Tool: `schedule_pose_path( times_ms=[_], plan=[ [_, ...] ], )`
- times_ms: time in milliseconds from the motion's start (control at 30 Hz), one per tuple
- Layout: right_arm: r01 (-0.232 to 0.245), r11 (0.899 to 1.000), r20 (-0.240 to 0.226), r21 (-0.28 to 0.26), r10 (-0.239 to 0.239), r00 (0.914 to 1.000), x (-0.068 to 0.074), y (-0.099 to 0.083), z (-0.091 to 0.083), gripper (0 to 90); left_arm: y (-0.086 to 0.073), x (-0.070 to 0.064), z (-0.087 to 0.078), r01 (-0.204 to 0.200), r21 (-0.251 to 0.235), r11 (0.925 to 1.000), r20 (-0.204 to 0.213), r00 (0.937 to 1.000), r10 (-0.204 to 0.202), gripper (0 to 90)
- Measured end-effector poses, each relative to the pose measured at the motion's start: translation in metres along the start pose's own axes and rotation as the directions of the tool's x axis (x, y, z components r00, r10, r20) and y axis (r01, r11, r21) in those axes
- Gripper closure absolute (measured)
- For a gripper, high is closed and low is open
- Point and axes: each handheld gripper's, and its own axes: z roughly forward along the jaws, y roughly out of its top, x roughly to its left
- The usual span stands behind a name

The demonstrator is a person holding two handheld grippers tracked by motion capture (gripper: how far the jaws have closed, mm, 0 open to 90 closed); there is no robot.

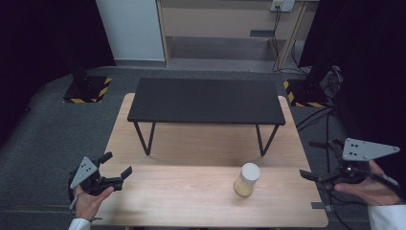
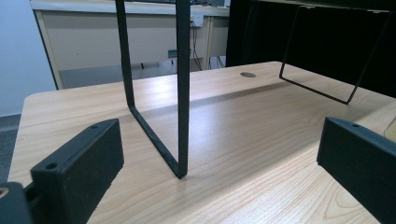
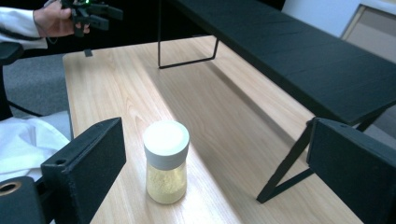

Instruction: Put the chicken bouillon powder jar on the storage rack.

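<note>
**Both grippers open, jar untouched**

Your left gripper (image 1: 116, 168) at eight o'clock and right gripper (image 1: 313, 160) at four o'clock were both spread wide, holding nothing. The jar (image 1: 247, 179), seemingly of yellow powder, stood upright on the table (image 1: 182, 196) near five o'clock, before the black shelf (image 1: 206, 100).

- The table (image 1: 158, 201) has a pale wood-grain top, smooth with a soft sheen.
- The shelf (image 1: 206, 100) standing on it has a matt black board on thin black metal legs (image 2: 182, 93).
- The jar (image 3: 166, 163) looks like clear glass or plastic, with a smooth, matt white lid and a yellowish powder inside.
- The left gripper (image 1: 115, 175) and right gripper (image 1: 316, 160) have matt black plastic jaws.
- The floor (image 1: 52, 129) looks like rough grey carpet.
</note>
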Motion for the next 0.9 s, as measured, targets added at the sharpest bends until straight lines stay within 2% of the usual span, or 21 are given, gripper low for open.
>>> schedule_pose_path(
  times_ms=[433, 567, 900],
  plan=[
    [0.0, 1.0, -0.064, 0.031, 0.002, 0.9979, -0.005, -0.022, 0.046, 5.2, 0.0, 0.0, 0.0, 0.001, 0.002, 1.0, 0.001, 1.0, -0.001, 0.0],
    [0.001, 0.998, -0.102, 0.056, 0.004, 0.9948, -0.006, -0.03, 0.07, 6.0, 0.0, 0.0, 0.0, 0.001, 0.002, 1.0, 0.001, 1.0, -0.001, 0.0],
    [0.018, 0.993, -0.168, 0.114, 0.001, 0.9857, -0.004, -0.035, 0.118, 6.7, 0.0, 0.0, -0.001, -0.002, 0.002, 1.0, -0.001, 1.0, 0.002, 0.0]
  ],
)
